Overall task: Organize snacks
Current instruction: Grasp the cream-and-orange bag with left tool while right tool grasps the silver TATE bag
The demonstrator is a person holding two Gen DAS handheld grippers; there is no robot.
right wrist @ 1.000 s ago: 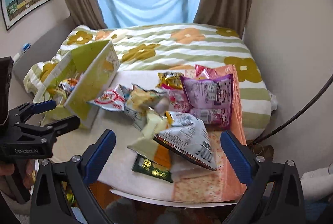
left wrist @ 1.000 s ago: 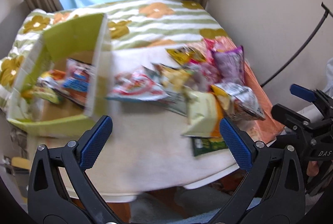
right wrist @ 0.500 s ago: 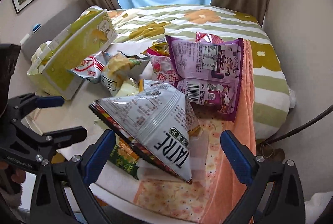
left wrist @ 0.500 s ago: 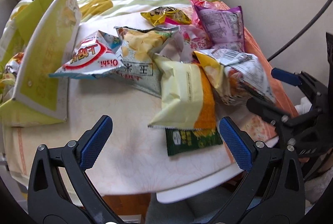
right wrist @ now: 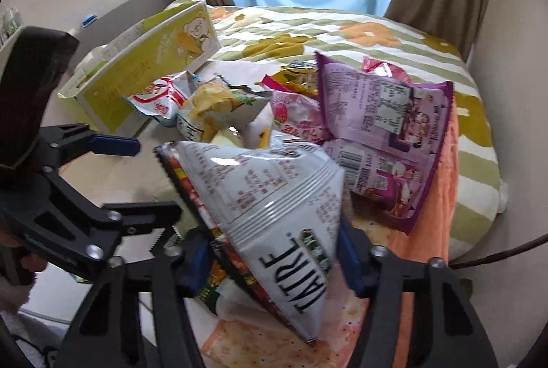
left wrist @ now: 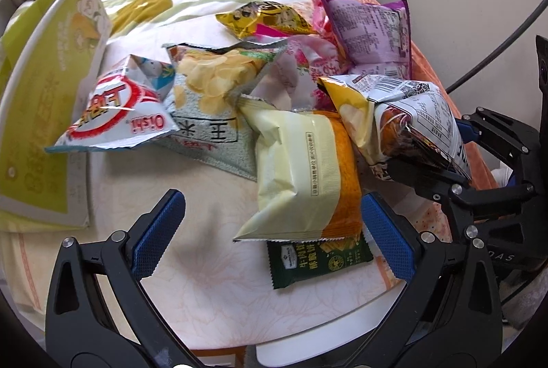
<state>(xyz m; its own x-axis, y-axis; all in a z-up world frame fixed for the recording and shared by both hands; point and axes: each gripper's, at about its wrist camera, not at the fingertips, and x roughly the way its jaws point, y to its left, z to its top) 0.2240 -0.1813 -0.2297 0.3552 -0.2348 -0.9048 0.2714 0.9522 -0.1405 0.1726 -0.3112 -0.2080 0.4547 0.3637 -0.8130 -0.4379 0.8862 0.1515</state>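
Observation:
A pile of snack bags lies on a round white table (left wrist: 178, 282). My right gripper (right wrist: 274, 260) has its jaws closing around the white TATRE chip bag (right wrist: 274, 193), one pad on each side; the bag also shows in the left wrist view (left wrist: 404, 128). My left gripper (left wrist: 270, 231) is open and empty, its fingers on either side of a pale yellow bag (left wrist: 298, 173) that lies on a dark green packet (left wrist: 318, 260). A yellow-green cardboard box (left wrist: 44, 114) stands at the left.
Other bags: a red-and-white Oishi bag (left wrist: 116, 108), an opened chip bag (left wrist: 212, 84), a purple bag (right wrist: 383, 114), a pink bag (right wrist: 294, 114), a yellow one (left wrist: 263, 17). A bed with a flowered cover (right wrist: 342, 29) lies behind. A wall stands at the right.
Both grippers have moved forward and down to the pile. The right gripper's jaws have narrowed around the TATRE bag. The left gripper stays open, now astride the pale yellow bag.

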